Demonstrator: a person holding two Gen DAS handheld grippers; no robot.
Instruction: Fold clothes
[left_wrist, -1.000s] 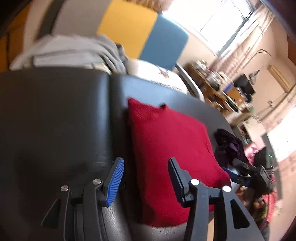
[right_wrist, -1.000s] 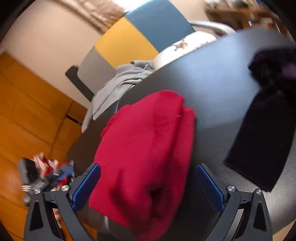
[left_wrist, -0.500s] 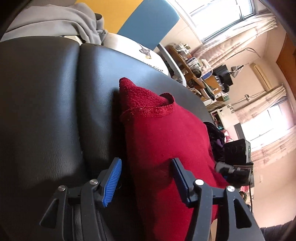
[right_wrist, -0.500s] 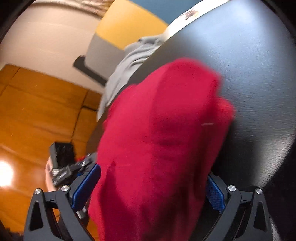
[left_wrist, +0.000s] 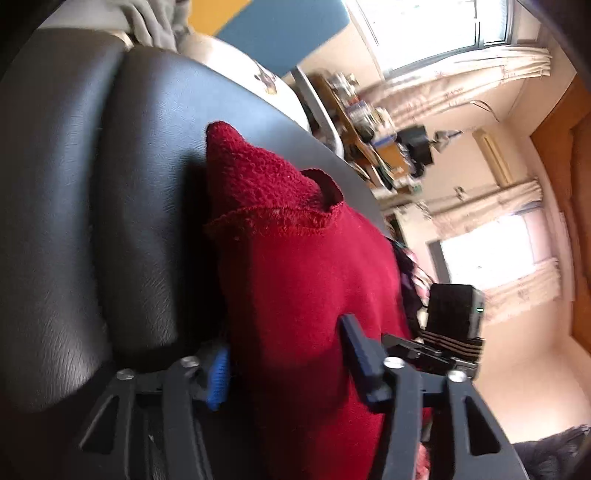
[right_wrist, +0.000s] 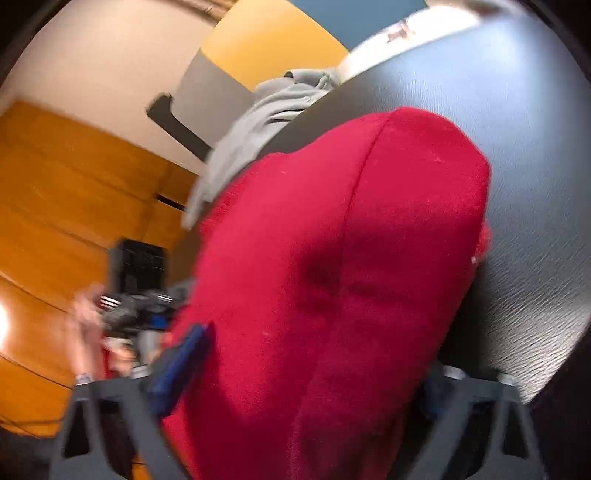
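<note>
Jaws of both grippers are closing round the folded red sweater (left_wrist: 310, 295) at the black cushion's (left_wrist: 140, 177) near edge: left gripper (left_wrist: 286, 365), right gripper (right_wrist: 306, 369). A second ago you only hovered short of it; you're set to lift.

- A lived-in home room is showing here: sunlight is coming through curtained windows (left_wrist: 476, 85).
- A cluttered wooden desk (left_wrist: 373, 147) is standing by the wall.
- Clothes are lying on a black leather cushion (left_wrist: 66, 184); a grey garment (right_wrist: 258, 122) is hanging over its far edge.
- Wood panelling (right_wrist: 55, 206) is lining one wall.
</note>
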